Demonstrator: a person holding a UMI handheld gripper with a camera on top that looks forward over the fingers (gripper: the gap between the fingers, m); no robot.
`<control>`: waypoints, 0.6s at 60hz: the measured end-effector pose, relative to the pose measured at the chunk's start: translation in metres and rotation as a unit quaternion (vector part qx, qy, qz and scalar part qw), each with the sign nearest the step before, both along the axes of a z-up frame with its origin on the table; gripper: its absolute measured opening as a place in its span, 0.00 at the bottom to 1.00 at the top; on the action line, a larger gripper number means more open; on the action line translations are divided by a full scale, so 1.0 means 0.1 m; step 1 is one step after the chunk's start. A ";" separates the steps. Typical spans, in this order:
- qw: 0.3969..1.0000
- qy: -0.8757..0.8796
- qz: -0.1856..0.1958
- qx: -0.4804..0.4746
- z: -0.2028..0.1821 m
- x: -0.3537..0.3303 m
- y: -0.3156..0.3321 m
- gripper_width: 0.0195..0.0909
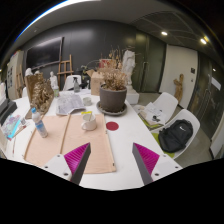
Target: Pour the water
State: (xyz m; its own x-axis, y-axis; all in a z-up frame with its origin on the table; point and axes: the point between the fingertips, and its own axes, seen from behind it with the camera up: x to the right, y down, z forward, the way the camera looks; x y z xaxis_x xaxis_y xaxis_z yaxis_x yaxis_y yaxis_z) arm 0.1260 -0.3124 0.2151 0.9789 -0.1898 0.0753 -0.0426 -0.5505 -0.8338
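My gripper (112,165) hangs open above the near end of a white table (120,140), with nothing between its two fingers. The pink pads face each other across a wide gap. Ahead of the left finger a small cup (89,121) stands on a tan mat (72,135). Further left, a clear water bottle (40,125) stands on the mat's left part. Both lie well beyond the fingertips.
A large pot with dried plants (113,96) stands at the table's middle, a red coaster (112,126) before it. Papers (70,102) and figurines (55,80) lie at the far left. A black backpack (178,136) rests on a chair at the right.
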 end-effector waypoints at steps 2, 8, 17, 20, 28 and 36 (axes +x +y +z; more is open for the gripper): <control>1.000 0.003 0.006 0.002 -0.01 -0.09 0.01 0.93; 0.999 0.007 0.032 0.001 -0.05 -0.51 0.10 0.93; 0.996 0.020 0.088 -0.008 -0.24 -1.47 0.28 0.93; 0.994 0.022 0.108 -0.009 -0.32 -1.82 0.34 0.93; 0.989 0.022 0.148 0.015 -0.47 -2.71 0.59 0.93; 0.986 0.036 0.156 0.036 -0.71 -3.46 0.97 0.93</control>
